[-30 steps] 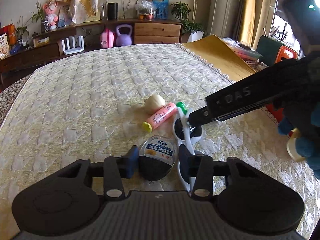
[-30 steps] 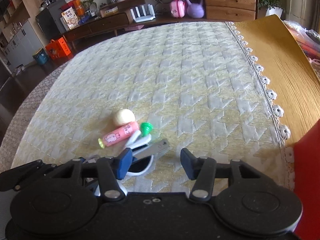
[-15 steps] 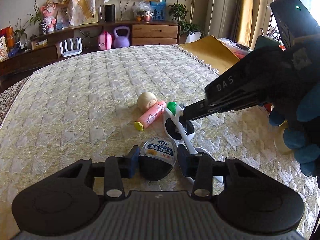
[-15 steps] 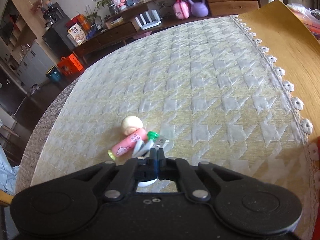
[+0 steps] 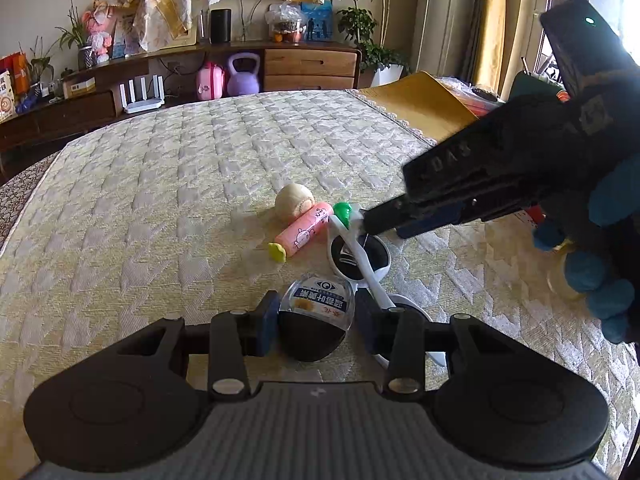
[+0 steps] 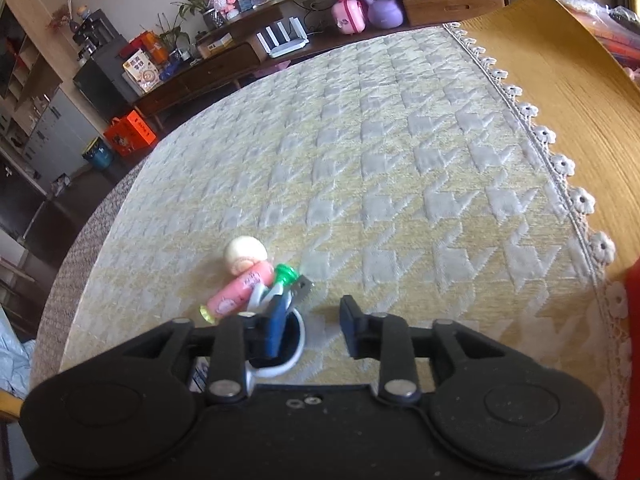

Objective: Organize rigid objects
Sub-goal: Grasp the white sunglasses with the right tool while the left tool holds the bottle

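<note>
Clamping my left gripper (image 5: 316,316) on the sunglasses' dark lens (image 5: 314,324), I see the white temple arm (image 5: 360,256) run forward-left toward the green-capped tube (image 5: 342,212), nearest my unclenched right gripper (image 6: 310,328)

Objects bunch tight mid-cloth (image 6: 400,168): ball (image 5: 294,197) touching pink tube (image 5: 304,231), green cap (image 5: 343,212), white sunglasses (image 5: 360,256) just beside. Right gripper (image 5: 366,222) blocks that side; left gripper (image 5: 316,314) blocks the near side. Cloth wide open beyond and left of the cluster.
</note>
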